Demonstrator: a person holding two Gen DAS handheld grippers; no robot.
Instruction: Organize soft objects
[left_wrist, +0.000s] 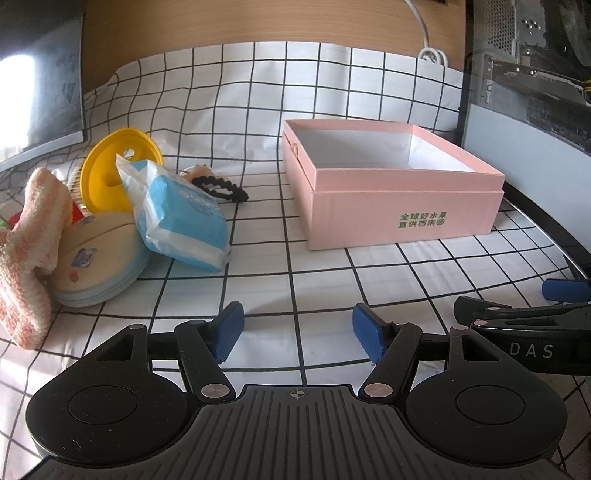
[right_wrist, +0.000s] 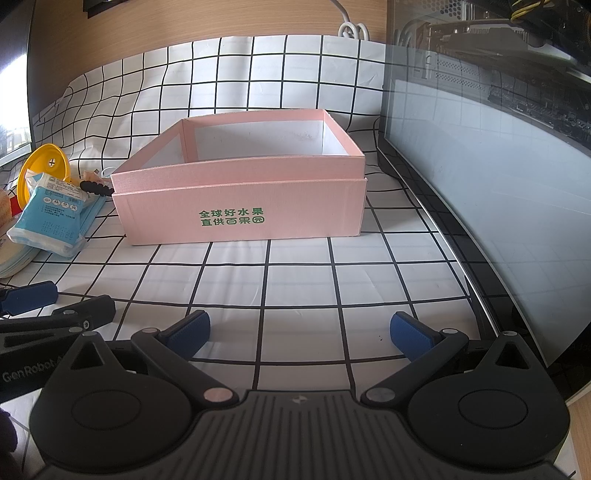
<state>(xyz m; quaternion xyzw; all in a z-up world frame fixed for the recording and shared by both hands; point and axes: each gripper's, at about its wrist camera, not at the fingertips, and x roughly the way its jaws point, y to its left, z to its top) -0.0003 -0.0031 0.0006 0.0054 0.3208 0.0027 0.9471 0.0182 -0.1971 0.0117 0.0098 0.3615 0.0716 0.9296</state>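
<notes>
An open pink box (left_wrist: 391, 199) (right_wrist: 240, 195) sits on the checked cloth, its white inside bare. Left of it lies a pile: a pink-and-white fluffy sock (left_wrist: 29, 236), a blue-and-white tissue pack (left_wrist: 181, 218) (right_wrist: 51, 214), a black scrunchie (left_wrist: 221, 188) (right_wrist: 96, 189), a yellow disc (left_wrist: 110, 173) (right_wrist: 40, 166) and a round beige pad (left_wrist: 99, 258). My left gripper (left_wrist: 297, 334) is open and empty, low over the cloth in front of the box. My right gripper (right_wrist: 299, 334) is open and empty, right of the left one.
A glass-sided computer case (right_wrist: 498, 184) stands close on the right. A dark monitor (left_wrist: 37, 81) stands at the back left. A white cable (left_wrist: 432, 55) lies by the wooden wall. The right gripper's finger (left_wrist: 565, 290) shows beside the left one.
</notes>
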